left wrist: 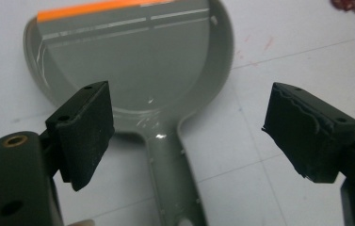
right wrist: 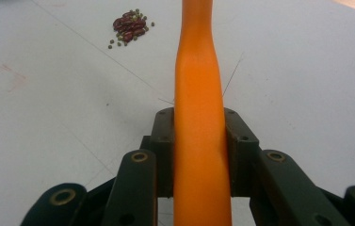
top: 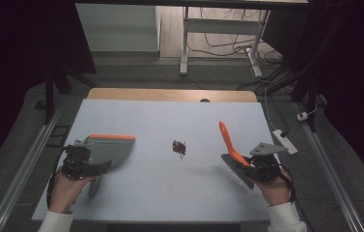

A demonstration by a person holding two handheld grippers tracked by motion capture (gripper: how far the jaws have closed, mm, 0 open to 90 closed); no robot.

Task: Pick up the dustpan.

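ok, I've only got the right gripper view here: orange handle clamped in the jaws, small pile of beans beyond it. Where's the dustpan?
Observer: The grey dustpan with an orange front edge lies flat on the table, left of the beans.
Operator: Is the left gripper holding it?
Observer: No. The left gripper is open, and the dustpan handle lies between its jaws, untouched.
Operator: What's at the other end of my handle?
Observer: A grey brush head, low over the table by the right gripper; the orange handle points away from the person.
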